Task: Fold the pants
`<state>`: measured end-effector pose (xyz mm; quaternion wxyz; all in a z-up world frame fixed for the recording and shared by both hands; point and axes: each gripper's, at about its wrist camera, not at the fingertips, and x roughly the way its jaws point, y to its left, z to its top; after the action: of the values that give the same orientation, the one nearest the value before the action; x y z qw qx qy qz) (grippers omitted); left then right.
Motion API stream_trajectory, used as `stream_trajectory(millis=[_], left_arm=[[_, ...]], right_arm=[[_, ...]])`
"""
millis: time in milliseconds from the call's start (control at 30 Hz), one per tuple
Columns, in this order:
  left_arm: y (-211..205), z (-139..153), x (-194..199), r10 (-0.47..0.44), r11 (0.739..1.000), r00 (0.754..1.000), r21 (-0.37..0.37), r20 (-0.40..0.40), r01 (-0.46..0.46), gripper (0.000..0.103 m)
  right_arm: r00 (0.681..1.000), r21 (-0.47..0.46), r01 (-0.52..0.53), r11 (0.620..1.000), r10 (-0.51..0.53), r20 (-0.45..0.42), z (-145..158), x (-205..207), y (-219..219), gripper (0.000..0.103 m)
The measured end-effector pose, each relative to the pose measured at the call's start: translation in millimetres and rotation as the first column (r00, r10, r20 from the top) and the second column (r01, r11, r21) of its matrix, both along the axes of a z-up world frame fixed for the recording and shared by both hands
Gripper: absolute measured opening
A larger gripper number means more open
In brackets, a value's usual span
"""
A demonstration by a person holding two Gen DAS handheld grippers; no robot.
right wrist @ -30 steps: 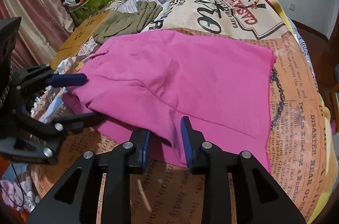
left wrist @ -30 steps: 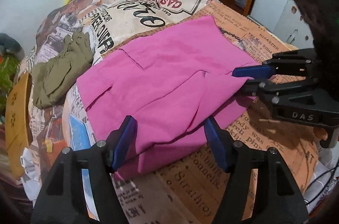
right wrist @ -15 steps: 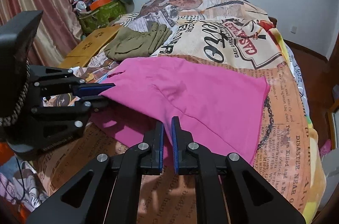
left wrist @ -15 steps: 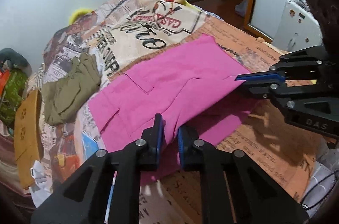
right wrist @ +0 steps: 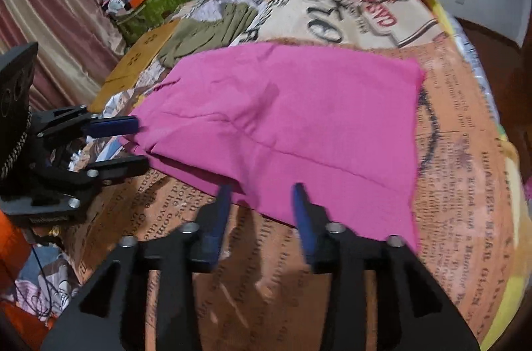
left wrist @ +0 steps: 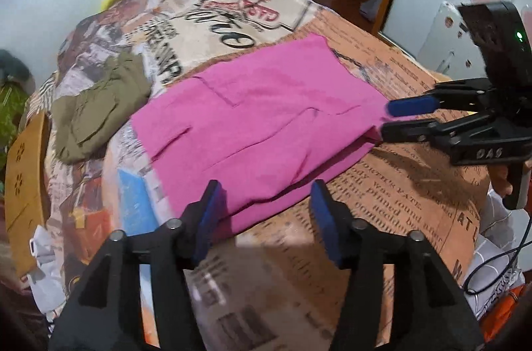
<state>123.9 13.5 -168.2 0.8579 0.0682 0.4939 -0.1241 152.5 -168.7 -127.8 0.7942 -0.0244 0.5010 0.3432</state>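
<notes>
Lying flat on a printed bedspread point(left wrist: 382, 191), pink pants point(left wrist: 266, 118) sit between the left gripper point(left wrist: 266, 198) and right gripper point(right wrist: 261, 201), both spread apart, gripping nothing.

Pink pants point(left wrist: 262, 118) folded, flat on bed

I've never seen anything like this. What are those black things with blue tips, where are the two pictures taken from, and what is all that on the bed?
There is no robot here. A person holds a pair of tongs in each hand, and each pair carries a camera looking forward along its two blue-tipped fingers. One picture comes from the left tongs, the other from the right tongs; each also sees the other pair off to the side. On the bed's newspaper-print cover lie the pink pants, spread flat, with an olive-green garment beyond them. Both pairs of tongs are open at the pants' near edge, and nothing is held.
</notes>
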Motion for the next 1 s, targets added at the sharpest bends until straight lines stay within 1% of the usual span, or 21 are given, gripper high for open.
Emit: stream_trajectory(millis=[167, 267, 333, 433, 533, 600, 633, 700, 767, 800, 867, 900, 967, 1000], left_arm=[[38.9, 5.9, 1.5, 0.124, 0.991, 0.992, -0.039, -0.006, -0.124, 0.061], [62.8, 2.8, 5.6, 0.208, 0.976, 0.978, -0.068, -0.026, -0.209, 0.063], [74.7, -3.4, 8.7, 0.246, 0.962, 0.967, -0.108, -0.063, -0.252, 0.063], [79.5, -15.8, 14.1, 0.258, 0.948, 0.958, -0.16, -0.126, -0.276, 0.063], [72.8, -25.4, 16.7, 0.24, 0.945, 0.958, -0.185, -0.158, -0.268, 0.063], [68.6, -29.3, 17.8, 0.217, 0.941, 0.96, -0.224, -0.179, -0.254, 0.063], [65.7, -31.8, 18.8, 0.205, 0.938, 0.959, -0.239, -0.198, -0.25, 0.061], [58.9, -34.1, 19.3, 0.208, 0.942, 0.958, -0.222, -0.196, -0.25, 0.059], [49.5, -32.3, 16.5, 0.195, 0.957, 0.967, -0.185, -0.164, -0.225, 0.05], [47.9, -31.0, 16.1, 0.196, 0.96, 0.968, -0.172, -0.155, -0.222, 0.048], [45.6, -29.0, 16.4, 0.205, 0.965, 0.97, -0.14, -0.131, -0.223, 0.042], [45.9, -27.8, 16.8, 0.213, 0.966, 0.97, -0.126, -0.119, -0.227, 0.041], [47.9, -24.8, 17.7, 0.234, 0.966, 0.968, -0.094, -0.089, -0.242, 0.031], [49.4, -24.3, 19.4, 0.241, 0.965, 0.967, -0.082, -0.08, -0.247, 0.03]], right_arm=[[0.995, -0.008, 0.089, 0.996, -0.089, 0.035, 12.5, 6.2, -27.0, 0.043], [0.986, -0.021, 0.16, 0.987, -0.159, 0.05, 14.6, 14.6, -43.5, 0.043], [0.977, -0.05, 0.207, 0.977, -0.204, 0.057, 11.0, 21.0, -54.1, 0.043], [0.969, -0.071, 0.246, 0.967, -0.244, 0.042, 1.5, 28.0, -63.6, 0.043], [0.961, -0.097, 0.277, 0.956, -0.277, 0.004, -14.8, 33.7, -71.3, 0.043], [0.956, -0.114, 0.285, 0.952, -0.29, -0.033, -28.8, 37.7, -72.7, 0.043], [0.953, -0.12, 0.288, 0.95, -0.297, -0.056, -36.3, 39.8, -72.9, 0.043], [0.949, -0.121, 0.287, 0.95, -0.299, -0.096, -47.3, 40.9, -73.3, 0.043], [0.946, -0.114, 0.283, 0.952, -0.296, -0.13, -55.4, 40.9, -72.7, 0.043], [0.945, -0.108, 0.283, 0.953, -0.296, -0.138, -57.7, 40.5, -72.0, 0.043], [0.944, -0.094, 0.285, 0.954, -0.297, -0.146, -58.1, 40.2, -71.6, 0.043], [0.942, -0.082, 0.29, 0.954, -0.299, -0.153, -57.5, 39.8, -72.2, 0.042], [0.938, -0.045, 0.29, 0.956, -0.293, -0.185, -57.8, 40.0, -72.7, 0.033], [0.938, -0.037, 0.288, 0.957, -0.29, -0.188, -57.1, 38.7, -72.2, 0.028]])
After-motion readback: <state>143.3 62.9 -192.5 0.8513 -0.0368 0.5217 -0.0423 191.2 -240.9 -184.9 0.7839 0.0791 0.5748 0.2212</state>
